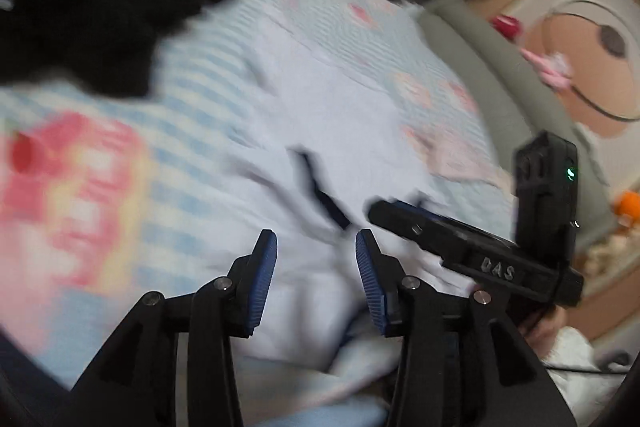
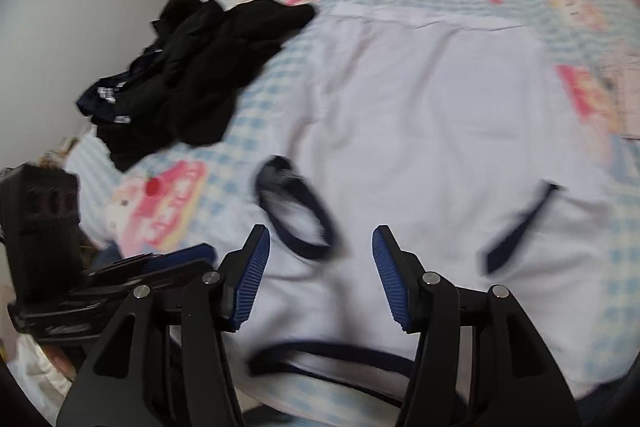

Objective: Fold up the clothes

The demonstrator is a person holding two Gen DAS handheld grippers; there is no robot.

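Observation:
A white T-shirt with dark navy trim [image 2: 432, 115] lies spread flat on the bed, collar end nearest me; it also shows, blurred, in the left wrist view [image 1: 320, 131]. Its navy-edged sleeve cuffs [image 2: 296, 207] lie on either side. My right gripper [image 2: 320, 243] is open and empty, just above the shirt's near end. My left gripper [image 1: 316, 247] is open and empty over the shirt's near left part. In the left wrist view the right gripper [image 1: 404, 215] shows from the side at the right; in the right wrist view the left gripper [image 2: 176, 259] shows at the lower left.
A heap of black clothes [image 2: 192, 75] lies on the bed left of the shirt, also in the left wrist view [image 1: 100, 11]. The bed has a blue checked sheet with pink cartoon prints [image 2: 168, 203]. Beyond the bed edge are a patterned floor mat [image 1: 580, 27] and toys.

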